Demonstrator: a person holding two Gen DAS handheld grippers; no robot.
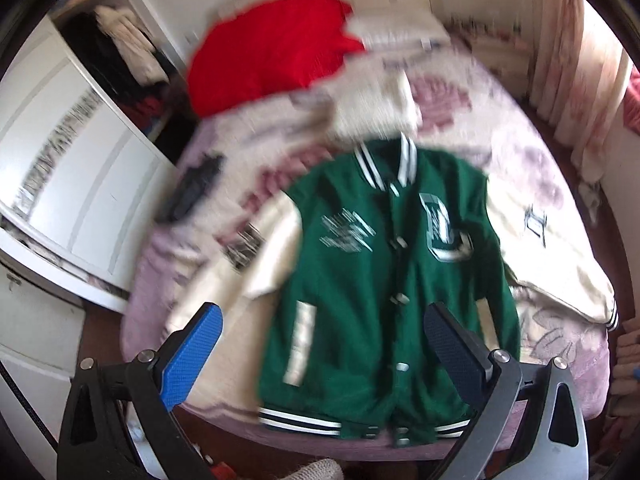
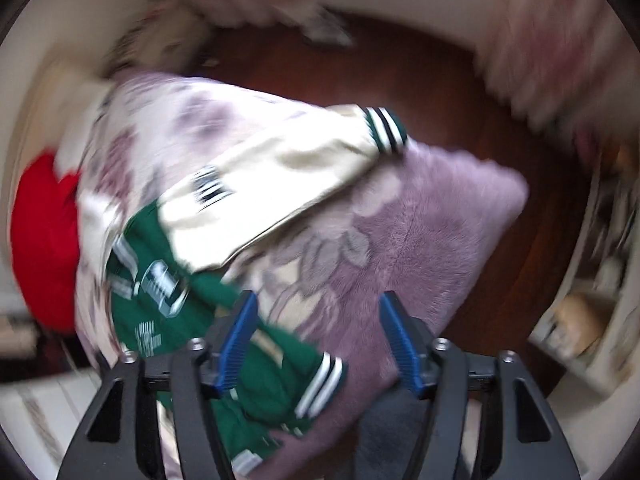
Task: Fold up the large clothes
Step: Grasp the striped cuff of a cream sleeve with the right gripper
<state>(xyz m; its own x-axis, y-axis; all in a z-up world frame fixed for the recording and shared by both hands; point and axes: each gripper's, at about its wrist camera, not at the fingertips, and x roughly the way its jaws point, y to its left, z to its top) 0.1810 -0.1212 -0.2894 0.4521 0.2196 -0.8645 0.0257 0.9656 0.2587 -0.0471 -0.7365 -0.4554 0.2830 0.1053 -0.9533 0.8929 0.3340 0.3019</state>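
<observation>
A green varsity jacket point(image 1: 360, 280) with cream sleeves and striped cuffs lies face up on the bed, front buttoned, sleeves spread out. My left gripper point(image 1: 320, 332) is open and empty, hovering above the jacket's lower half near the hem. In the right wrist view the jacket point(image 2: 188, 300) is at the lower left, its cream sleeve point(image 2: 280, 176) stretched across the bedspread to a striped cuff point(image 2: 386, 130). My right gripper point(image 2: 316, 320) is open and empty above the bed's corner, beside the jacket's hem. Both views are motion-blurred.
The bed has a purple floral plush cover point(image 1: 520, 152). A red garment point(image 1: 272, 52) and a cream garment point(image 1: 376, 108) lie near the head of the bed. A white wardrobe point(image 1: 80, 184) stands to the left. Dark wood floor point(image 2: 440, 88) surrounds the bed's corner.
</observation>
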